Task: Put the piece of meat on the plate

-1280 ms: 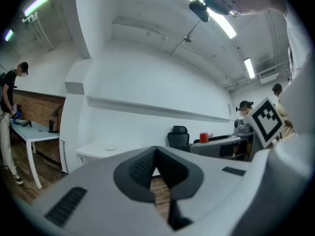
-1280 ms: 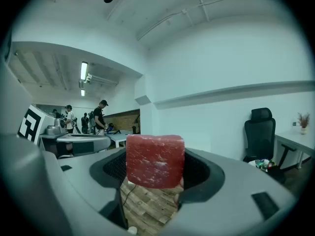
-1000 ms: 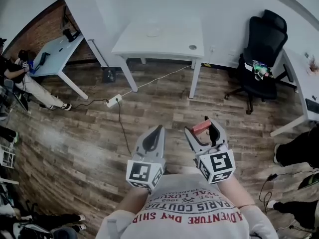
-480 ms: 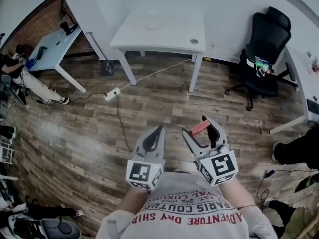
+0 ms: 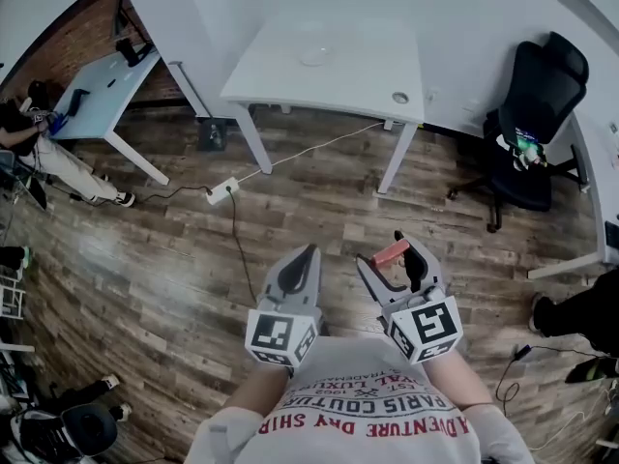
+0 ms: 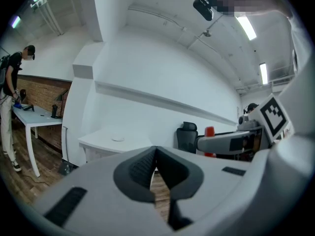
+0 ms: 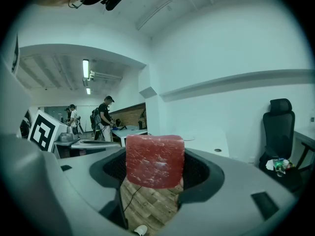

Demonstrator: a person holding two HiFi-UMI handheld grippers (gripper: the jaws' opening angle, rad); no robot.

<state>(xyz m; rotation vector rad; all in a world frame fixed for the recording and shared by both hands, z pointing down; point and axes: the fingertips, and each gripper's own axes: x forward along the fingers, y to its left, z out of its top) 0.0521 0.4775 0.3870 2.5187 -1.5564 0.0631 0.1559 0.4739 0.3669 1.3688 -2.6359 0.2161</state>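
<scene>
- Currently right gripper, lower centre, clamps a red piece of meat; left gripper closed, empty.
- Carrying step, probably; next, reach the plate on the white table, upper centre.

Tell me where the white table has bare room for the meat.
The white table is bare along its near left, between the plate and the front edge, and between the plate and the round grommet at its near right corner. The side table at left is crowded, with dark items on it. The right claw holds the meat.
</scene>
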